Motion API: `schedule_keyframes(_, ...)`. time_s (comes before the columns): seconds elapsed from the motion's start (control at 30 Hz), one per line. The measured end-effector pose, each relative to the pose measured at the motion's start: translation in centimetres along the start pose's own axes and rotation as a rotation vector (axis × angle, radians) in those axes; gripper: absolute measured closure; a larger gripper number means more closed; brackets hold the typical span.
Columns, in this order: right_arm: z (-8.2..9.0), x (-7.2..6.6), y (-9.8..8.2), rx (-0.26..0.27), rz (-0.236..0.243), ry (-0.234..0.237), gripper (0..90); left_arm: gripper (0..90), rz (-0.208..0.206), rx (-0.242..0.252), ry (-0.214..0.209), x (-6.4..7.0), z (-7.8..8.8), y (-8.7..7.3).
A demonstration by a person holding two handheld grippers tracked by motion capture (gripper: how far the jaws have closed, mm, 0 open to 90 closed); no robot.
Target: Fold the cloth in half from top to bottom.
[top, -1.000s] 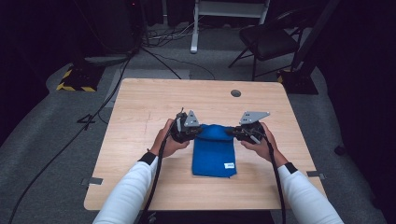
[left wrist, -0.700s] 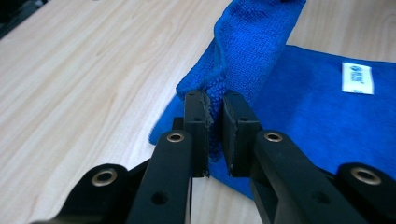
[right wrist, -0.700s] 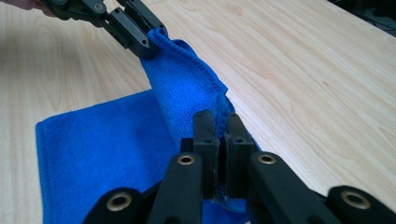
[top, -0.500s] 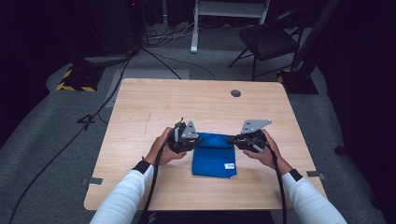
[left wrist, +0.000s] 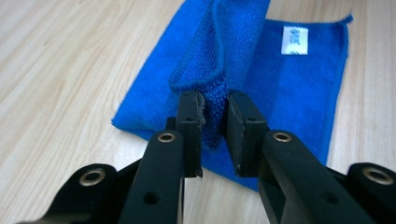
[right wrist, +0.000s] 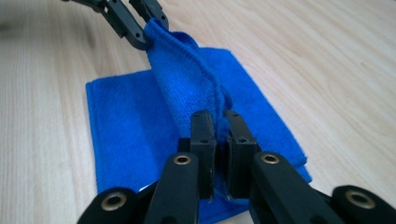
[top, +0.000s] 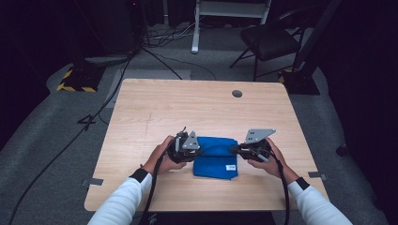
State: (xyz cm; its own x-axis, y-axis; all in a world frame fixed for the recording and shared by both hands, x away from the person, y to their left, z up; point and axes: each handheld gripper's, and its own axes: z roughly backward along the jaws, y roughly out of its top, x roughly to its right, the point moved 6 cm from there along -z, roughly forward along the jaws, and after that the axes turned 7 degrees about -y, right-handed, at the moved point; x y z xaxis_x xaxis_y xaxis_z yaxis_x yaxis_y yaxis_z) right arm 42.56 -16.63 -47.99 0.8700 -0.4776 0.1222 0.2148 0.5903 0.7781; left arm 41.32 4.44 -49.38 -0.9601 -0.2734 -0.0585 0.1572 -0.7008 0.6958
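High view. A person at a wooden table (top: 159, 108) holds a two-jaw gripper in each hand. The left gripper (top: 190, 151) and right gripper (top: 240, 151) meet the two far corners of a blue microfibre cloth (top: 215, 164), which lies near the table's front edge between the hands. The symmetrical hold suggests a fold in progress: one edge drawn over the rest of the cloth toward the person. A small white label (top: 230, 167) shows near the cloth's right front corner. Jaw closure is too small to read here.

Left gripper view. The left gripper (left wrist: 214, 121) has its jaws pinched on a raised hem of the cloth (left wrist: 289, 93), with fabric bunched between them. The lifted layer runs away as a ridge while the lower layer lies flat on the table. The label (left wrist: 295, 34) appears at the far corner.

Right gripper view. The right gripper (right wrist: 217, 135) is likewise clamped on the cloth (right wrist: 126, 126), the gap between its jaws packed with fabric. Farther off, the left gripper (right wrist: 140, 29) grips the other end of the same edge, which hangs taut and slightly twisted between the two, clear of the flat layer beneath.
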Motion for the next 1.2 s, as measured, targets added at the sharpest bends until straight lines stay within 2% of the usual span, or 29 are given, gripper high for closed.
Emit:
schedule_keyframes(0.17, 0.2, -0.9, -0.8, -0.017, 0.010, 0.017, 81.5, 74.7, -0.017, -0.027, 0.000, 0.5, 0.1, -0.8)
schedule_keyframes(0.33, 0.4, -1.4, -1.6, -0.021, 0.002, 0.041, 79.0, 73.4, -0.014, -0.042, -0.008, 0.9, 0.3, -1.6)
schedule_keyframes(0.43, 0.5, -1.8, -2.0, -0.035, 0.005, 0.046, 78.0, 69.6, -0.013, -0.056, -0.012, 1.2, 0.2, -2.2)
schedule_keyframes(0.57, 0.5, -2.4, -2.6, -0.048, 0.005, 0.064, 75.6, 69.9, -0.002, -0.069, -0.024, 1.7, 0.2, -2.8)
schedule_keyframes(0.7, 0.5, -3.2, -3.1, -0.068, 0.021, 0.076, 72.8, 68.5, 0.002, -0.071, -0.029, 2.2, 0.2, -3.0)
schedule_keyframes(0.77, 0.6, -3.5, -3.3, -0.069, 0.018, 0.080, 71.5, 65.1, 0.003, -0.074, -0.022, 2.3, 0.3, -3.1)
schedule_keyframes(0.87, 0.7, -3.9, -3.6, -0.076, 0.028, 0.084, 69.6, 59.9, 0.035, -0.058, -0.009, 2.4, 0.6, -3.2)
schedule_keyframes(1.0, 0.9, -4.4, -3.6, -0.077, 0.049, 0.080, 70.9, 41.2, 0.094, -0.025, -0.006, 2.7, 1.0, -2.7)
schedule_keyframes(1.13, 0.9, -4.8, -3.5, -0.075, 0.055, 0.080, 73.1, 30.9, 0.085, 0.004, -0.027, 3.7, 0.8, -1.9)
schedule_keyframes(1.2, 0.7, -4.9, -3.6, -0.081, 0.059, 0.087, 73.1, 29.0, 0.075, 0.008, -0.037, 4.1, 0.7, -1.5)
